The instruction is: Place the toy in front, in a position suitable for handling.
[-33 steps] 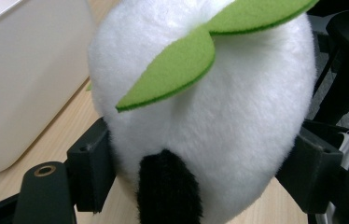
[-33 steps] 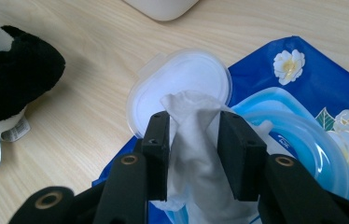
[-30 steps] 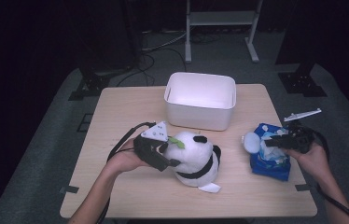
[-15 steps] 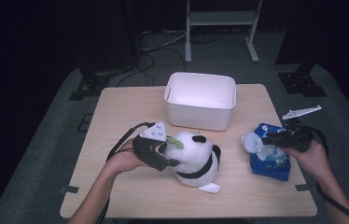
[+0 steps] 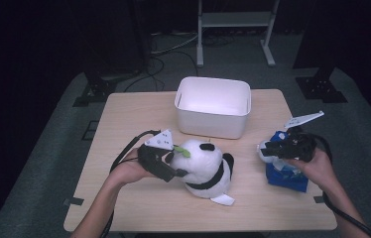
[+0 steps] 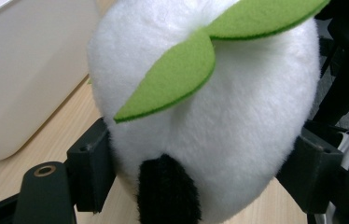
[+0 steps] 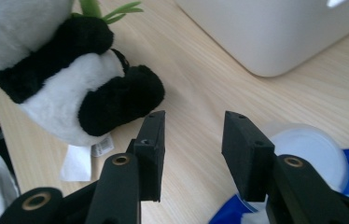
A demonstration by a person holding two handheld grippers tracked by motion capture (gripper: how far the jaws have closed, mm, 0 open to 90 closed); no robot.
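A black-and-white panda plush (image 5: 206,166) lies on the wooden table (image 5: 134,119), with green felt leaves (image 6: 172,79) on its head. My left gripper (image 5: 177,162) is shut on that head; in the left gripper view its jaws press into the white fur (image 6: 210,116) from both sides. My right gripper (image 5: 269,148) hovers at the right, just above a blue pouch (image 5: 287,177) with a round white cap (image 7: 312,149). In the right gripper view its jaws stand open over bare wood, with nothing between them and the panda's body (image 7: 56,84) ahead to the left.
A white rectangular bin (image 5: 213,121) stands at the back middle of the table, close behind the panda. A metal rack's legs (image 5: 233,29) stand on the dark floor beyond. Each gripper trails a black cable off the table's near edge.
My right gripper has moved left and slightly up, off the blue pouch toward the table's middle. The left gripper and the panda have stayed put.
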